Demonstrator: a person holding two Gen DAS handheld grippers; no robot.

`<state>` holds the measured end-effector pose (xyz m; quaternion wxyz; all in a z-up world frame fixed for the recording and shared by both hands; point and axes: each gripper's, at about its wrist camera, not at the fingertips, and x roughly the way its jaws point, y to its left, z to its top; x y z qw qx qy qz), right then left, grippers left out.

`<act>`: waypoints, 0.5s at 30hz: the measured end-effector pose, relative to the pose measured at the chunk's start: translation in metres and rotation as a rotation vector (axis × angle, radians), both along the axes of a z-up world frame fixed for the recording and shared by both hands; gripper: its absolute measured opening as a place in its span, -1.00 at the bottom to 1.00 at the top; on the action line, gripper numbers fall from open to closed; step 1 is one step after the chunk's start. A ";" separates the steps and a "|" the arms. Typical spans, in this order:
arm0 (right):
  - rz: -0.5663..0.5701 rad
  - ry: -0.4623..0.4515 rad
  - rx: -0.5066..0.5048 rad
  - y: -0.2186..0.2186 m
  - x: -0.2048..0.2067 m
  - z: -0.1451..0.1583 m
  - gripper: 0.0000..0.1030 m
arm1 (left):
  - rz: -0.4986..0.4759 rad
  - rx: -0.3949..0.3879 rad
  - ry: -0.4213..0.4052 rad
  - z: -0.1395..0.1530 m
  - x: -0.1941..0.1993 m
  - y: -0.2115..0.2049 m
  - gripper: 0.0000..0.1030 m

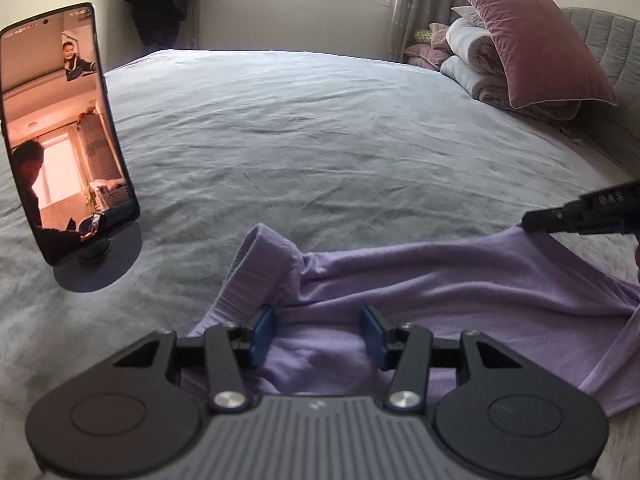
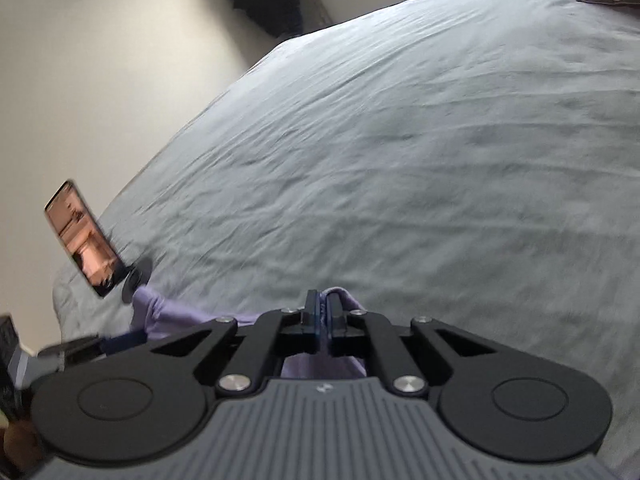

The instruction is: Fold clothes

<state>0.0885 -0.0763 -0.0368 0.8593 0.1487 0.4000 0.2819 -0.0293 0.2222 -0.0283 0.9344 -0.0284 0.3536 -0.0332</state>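
Lilac garment spread crumpled across the lower middle and right of the left wrist view, on a grey bed. Left gripper half open, pads either side of a fabric bunch, not pressing. Right gripper clamped tight on the garment's edge. Phone on a stand at left; pillow upper right.

Your lilac garment lies rumpled on the bed, soft knit with a ribbed, tube-like cuff or collar standing up just beyond the left jaws. Its bunched middle sits between and under those open jaws; one far edge is pinched in the closed right jaws, lifted slightly.
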 end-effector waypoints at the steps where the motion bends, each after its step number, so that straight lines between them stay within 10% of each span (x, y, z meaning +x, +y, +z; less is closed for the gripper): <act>1: -0.011 0.007 -0.014 0.001 0.004 -0.002 -0.92 | -0.002 -0.003 0.003 0.000 0.000 0.000 -0.03; 9: -0.020 -0.037 -0.099 0.011 0.005 -0.012 -0.93 | 0.003 -0.129 0.023 0.007 0.004 0.016 0.03; 15: -0.010 -0.058 -0.143 0.017 -0.004 -0.004 -0.76 | 0.062 -0.280 -0.004 0.009 0.014 0.033 -0.38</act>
